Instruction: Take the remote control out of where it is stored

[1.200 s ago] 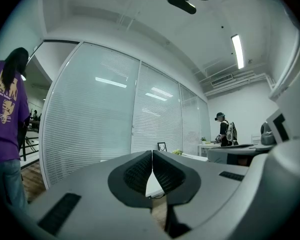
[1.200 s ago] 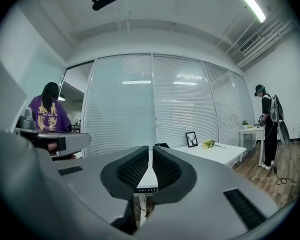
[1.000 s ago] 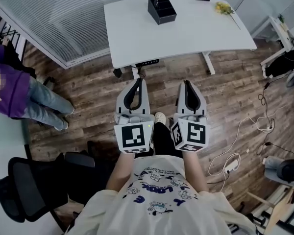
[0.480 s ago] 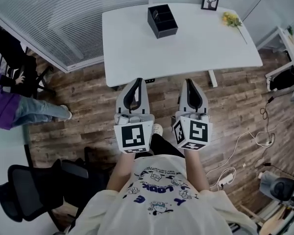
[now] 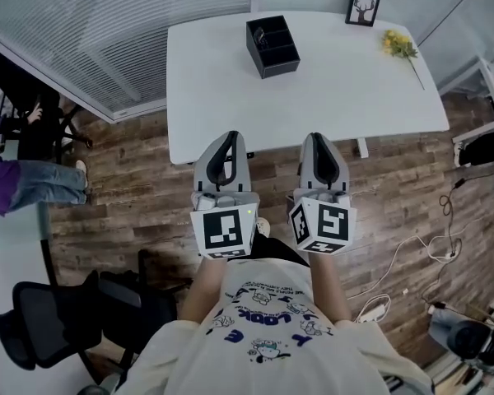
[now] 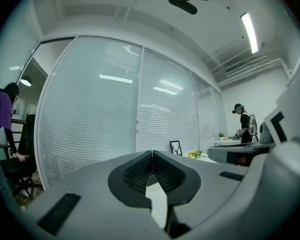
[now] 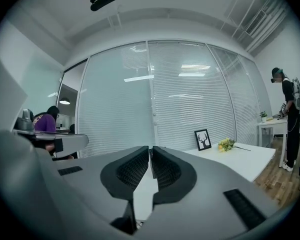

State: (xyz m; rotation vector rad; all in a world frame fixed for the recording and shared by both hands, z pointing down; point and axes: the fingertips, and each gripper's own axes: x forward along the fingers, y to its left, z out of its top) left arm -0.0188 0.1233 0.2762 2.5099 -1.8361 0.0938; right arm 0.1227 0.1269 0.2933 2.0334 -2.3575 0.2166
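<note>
Left gripper (image 5: 228,138) and right gripper (image 5: 315,137) are both clenched and empty, over the tabletop's (image 5: 337,85) near edge. The black storage box (image 5: 272,46) stands well ahead of them. The remote control cannot be made out inside it.

White table (image 5: 337,85), black box (image 5: 281,62), seemingly yellow flowers (image 5: 399,46).

Box (image 5: 272,46) left of frame (image 5: 363,6), on table (image 5: 222,89)
</note>
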